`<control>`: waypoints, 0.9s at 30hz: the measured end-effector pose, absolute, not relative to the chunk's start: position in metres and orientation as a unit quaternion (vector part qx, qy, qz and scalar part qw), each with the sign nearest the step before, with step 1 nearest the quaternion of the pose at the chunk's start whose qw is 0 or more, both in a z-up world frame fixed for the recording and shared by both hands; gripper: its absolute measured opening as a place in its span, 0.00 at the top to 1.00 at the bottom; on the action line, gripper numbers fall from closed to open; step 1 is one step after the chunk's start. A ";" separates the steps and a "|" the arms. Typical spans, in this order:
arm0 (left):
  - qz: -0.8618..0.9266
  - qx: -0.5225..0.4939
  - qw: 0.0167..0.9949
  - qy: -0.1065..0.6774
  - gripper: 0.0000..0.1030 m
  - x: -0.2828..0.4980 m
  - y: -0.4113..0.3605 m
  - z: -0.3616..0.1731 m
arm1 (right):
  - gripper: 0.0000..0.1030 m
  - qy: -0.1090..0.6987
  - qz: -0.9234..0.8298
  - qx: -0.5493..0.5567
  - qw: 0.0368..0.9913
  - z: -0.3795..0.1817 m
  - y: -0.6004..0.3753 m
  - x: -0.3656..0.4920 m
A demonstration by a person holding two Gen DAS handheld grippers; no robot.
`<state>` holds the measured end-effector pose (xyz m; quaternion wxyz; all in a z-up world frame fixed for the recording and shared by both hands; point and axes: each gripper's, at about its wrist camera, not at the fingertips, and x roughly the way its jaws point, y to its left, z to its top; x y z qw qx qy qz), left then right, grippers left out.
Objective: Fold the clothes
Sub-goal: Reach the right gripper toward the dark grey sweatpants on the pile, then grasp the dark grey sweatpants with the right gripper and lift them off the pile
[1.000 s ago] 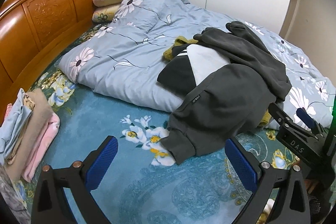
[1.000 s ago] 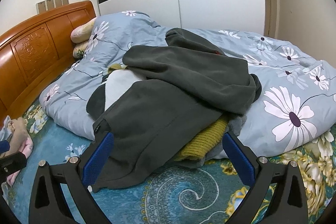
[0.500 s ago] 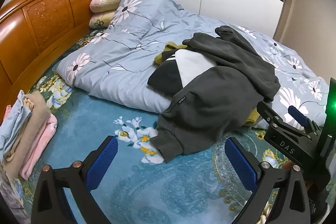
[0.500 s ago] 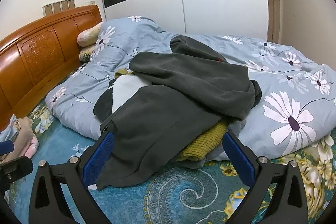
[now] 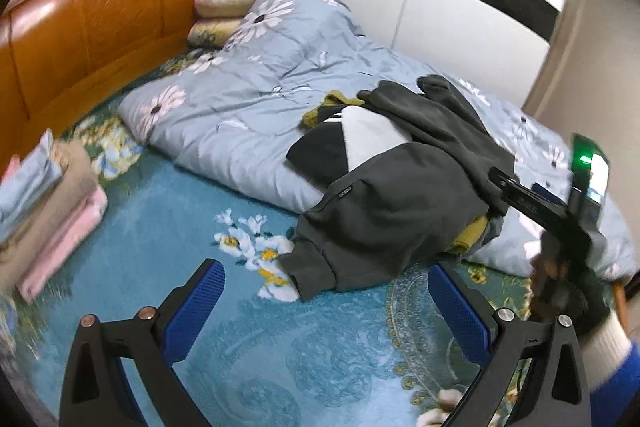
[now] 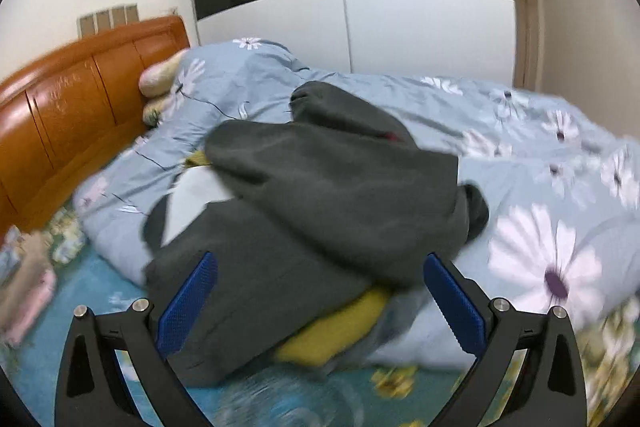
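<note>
- My left gripper (image 5: 326,301) hangs over the bed's teal sheet (image 5: 168,219), jaws spread wide, nothing between the blue pads.
- My right gripper (image 6: 320,299) is wide too, also empty, with the clothes pile filling the space ahead of its fingers.
- The thing to fold: a dark grey sweatshirt (image 5: 384,211) draped off the rolled floral duvet (image 5: 248,115), its hem and cuff spilling onto the sheet near the bed's front edge, just beyond my left claw.
- A 2nd dark grey garment (image 6: 340,187) lies on top of it, higher up the duvet.
- Under them I see a black-and-white garment (image 5: 356,139) and a mustard-yellow knit (image 6: 340,327) poking out at the pile's right side.
- Done so far, by the look of it: a neat stack of folded clothes (image 5: 52,203) sits at the bed's left edge, below the wooden headboard (image 5: 100,27). Blue, tan and pink layers, so I judge at least 3 pieces finished.
- Left to do: at least 4 garments in the heap, all unfolded and tangled.
- The right wrist view is blurred, so fine detail there is beyond me.
- Next, I reckon, I take the grey sweatshirt by its hem and drag it flat onto the open sheet.
</note>
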<state>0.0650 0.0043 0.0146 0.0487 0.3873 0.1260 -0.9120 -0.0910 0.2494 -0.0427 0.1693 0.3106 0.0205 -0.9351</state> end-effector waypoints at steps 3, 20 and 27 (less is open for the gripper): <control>-0.910 0.383 0.071 0.143 0.00 0.077 -0.010 0.012 | 0.00 0.063 -0.925 0.324 0.190 -0.044 0.227 -0.116; -0.879 0.422 0.186 0.119 0.00 0.136 -0.057 -0.005 | 0.94 0.092 -0.905 0.390 0.145 -0.036 0.189 -0.191; -0.876 0.419 0.180 0.156 0.00 0.146 -0.068 -0.002 | 0.95 0.065 -0.933 0.287 0.207 0.043 0.210 -0.148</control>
